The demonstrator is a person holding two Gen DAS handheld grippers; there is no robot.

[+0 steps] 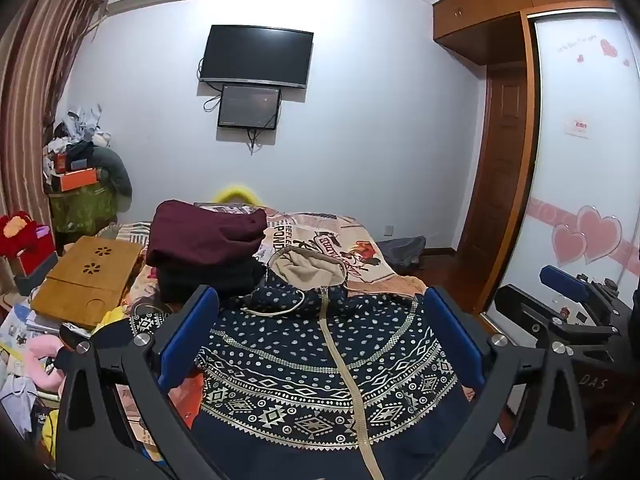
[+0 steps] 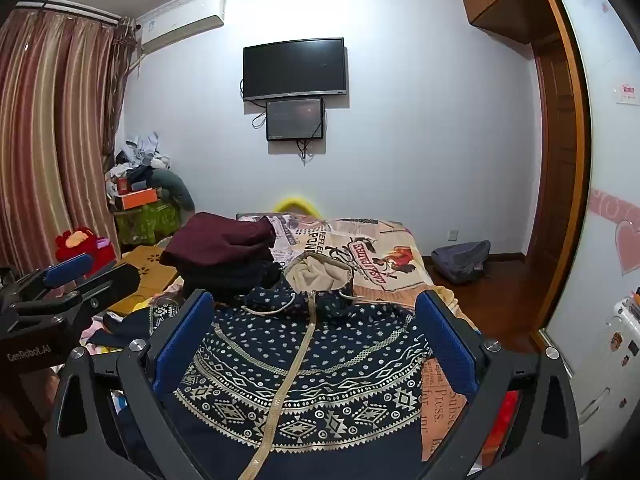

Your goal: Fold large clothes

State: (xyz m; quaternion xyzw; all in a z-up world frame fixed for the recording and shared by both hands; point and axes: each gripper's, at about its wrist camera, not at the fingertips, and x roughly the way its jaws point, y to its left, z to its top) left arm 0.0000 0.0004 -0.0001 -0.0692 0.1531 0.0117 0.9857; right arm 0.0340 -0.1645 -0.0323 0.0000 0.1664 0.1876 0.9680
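Patterned hoodie (image 1: 320, 360) lies flat, unfolded on bed (image 1: 384, 264), folded stack (image 1: 204, 252) far left; left gripper (image 1: 320, 344) and right gripper (image 2: 316, 340) fingers wide, empty.

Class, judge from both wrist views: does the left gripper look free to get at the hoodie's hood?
Probably yes. The left gripper is open above the patterned hoodie, and the hood lies straight ahead with nothing between. The folded pile sits just to its left.
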